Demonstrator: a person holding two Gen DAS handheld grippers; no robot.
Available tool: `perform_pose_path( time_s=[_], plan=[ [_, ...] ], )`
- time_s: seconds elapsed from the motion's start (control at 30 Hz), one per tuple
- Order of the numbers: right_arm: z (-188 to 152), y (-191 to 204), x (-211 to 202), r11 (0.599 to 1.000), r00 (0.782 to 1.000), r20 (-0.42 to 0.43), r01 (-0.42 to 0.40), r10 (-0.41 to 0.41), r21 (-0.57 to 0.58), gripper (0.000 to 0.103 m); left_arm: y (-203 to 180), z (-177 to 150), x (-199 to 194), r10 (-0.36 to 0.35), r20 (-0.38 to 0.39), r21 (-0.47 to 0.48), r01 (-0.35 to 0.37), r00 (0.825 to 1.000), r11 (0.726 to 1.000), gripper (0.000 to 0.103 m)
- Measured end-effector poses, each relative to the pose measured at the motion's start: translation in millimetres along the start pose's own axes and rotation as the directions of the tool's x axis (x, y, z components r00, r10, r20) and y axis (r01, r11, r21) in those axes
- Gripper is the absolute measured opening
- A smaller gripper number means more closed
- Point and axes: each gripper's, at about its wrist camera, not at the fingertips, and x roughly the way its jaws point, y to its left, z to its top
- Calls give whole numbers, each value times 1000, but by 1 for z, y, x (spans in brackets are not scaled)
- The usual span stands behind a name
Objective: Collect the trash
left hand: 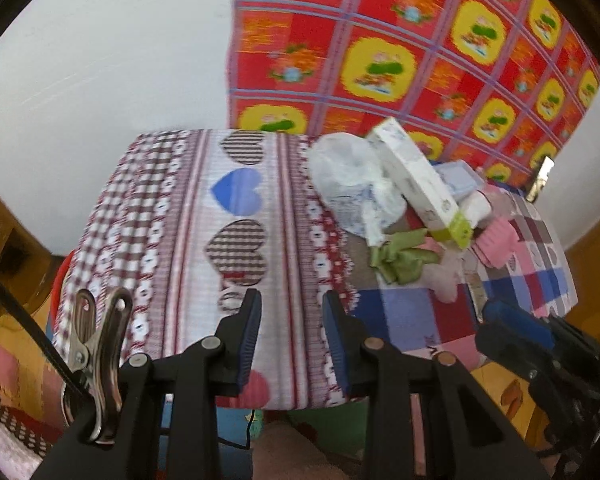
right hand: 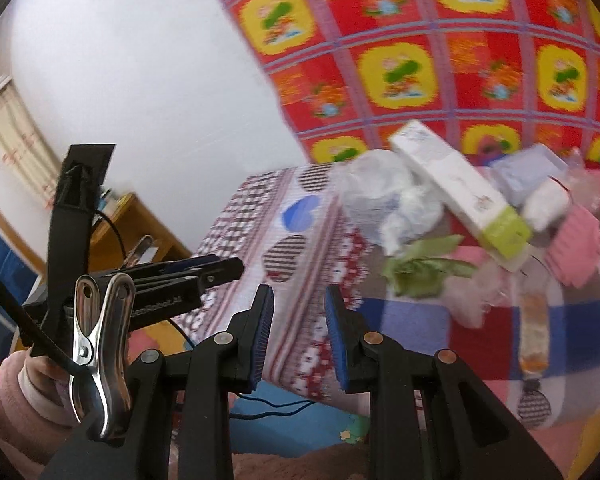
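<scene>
None of the trash looks collected yet: the whole pile sits heaped on the bench, on its heart-patterned cloth [left hand: 204, 216], toward the far right part of the top near the back edge, in front of a red and yellow patterned sheet [left hand: 400, 48]. In the pile I can make out a crumpled white plastic bag [left hand: 348, 176], a long white carton with a green end [left hand: 420, 184] leaning across it, a green ribbon bow [left hand: 400, 256] just in front, a pink ribbed item [left hand: 498, 240] to the right, and a pale blue box [left hand: 458, 178] behind; the blur hides finer detail. No bin or bag for the trash shows in either view, so by my judgement all of the collecting is left to do. The left gripper [left hand: 292, 340] hangs over the near edge of the bench, jaws parted with nothing between them, only cloth visible in the gap; the pile lies ahead and to its right, well apart. The right gripper [right hand: 298, 332] is likewise unclenched and empty, above the near edge, with the green bow nearest to it, ahead and to the right but not touching.
</scene>
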Motion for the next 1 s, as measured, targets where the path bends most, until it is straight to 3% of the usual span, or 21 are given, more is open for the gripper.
perform_pose_path(
  time_s=[0.23,0.57,1.0],
  plan=[
    [-5,-40,-9,992,995,5,95,-96,80,27,-29,15,24,-57,-26,55,59,998,997,33],
    [-27,-91,-15,948,973,-16,230,-232,221,27,-72,36,64,-128,-94,190,144,987,971,33],
    [-42,-151,-14,924,951,-127,305,-282,233,34,-130,37,107,-173,-209,246,223,962,943,38]
  ],
)
